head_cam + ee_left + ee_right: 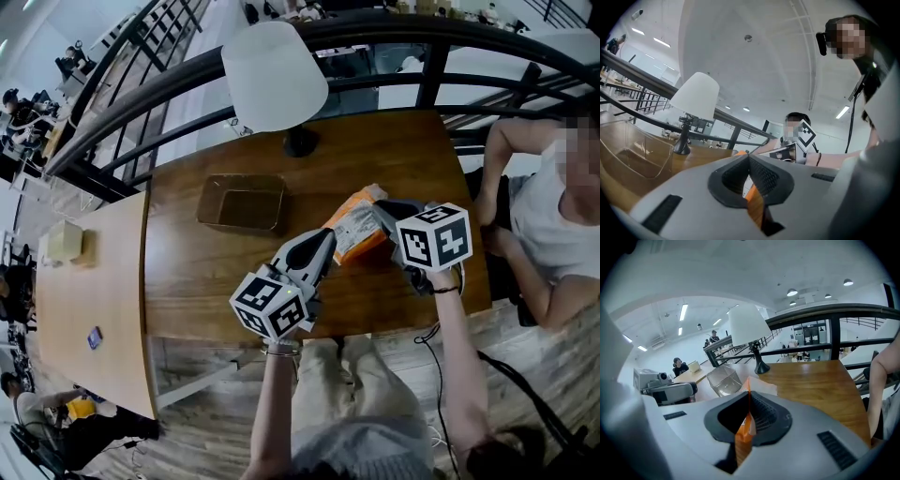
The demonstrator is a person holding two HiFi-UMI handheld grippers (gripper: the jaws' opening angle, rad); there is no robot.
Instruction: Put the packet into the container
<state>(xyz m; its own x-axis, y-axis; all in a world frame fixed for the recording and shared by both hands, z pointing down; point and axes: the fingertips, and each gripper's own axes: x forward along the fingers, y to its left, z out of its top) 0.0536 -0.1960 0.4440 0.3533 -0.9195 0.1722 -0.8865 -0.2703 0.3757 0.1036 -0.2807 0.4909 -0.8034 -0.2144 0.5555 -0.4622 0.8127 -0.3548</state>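
Packet (356, 228) pinched by both left hand-held gripper (327, 247) and right hand-held gripper (386, 215), held over table (394, 150), short of container (241, 202). Risk I see: thin-edge grips slip, or pulling apart tears it.

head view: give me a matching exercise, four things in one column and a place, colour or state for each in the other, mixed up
Things:
1. packet
2. container
3. lamp
4. small blue object

Descriptions:
A. lies on the lighter table at the left
B. orange, clamped by the left hand-held gripper and the right hand-held gripper
C. white shade, stands at the far edge of the dark table
D. clear, sits on the dark table, left of the packet

Pairs: 1-B, 2-D, 3-C, 4-A
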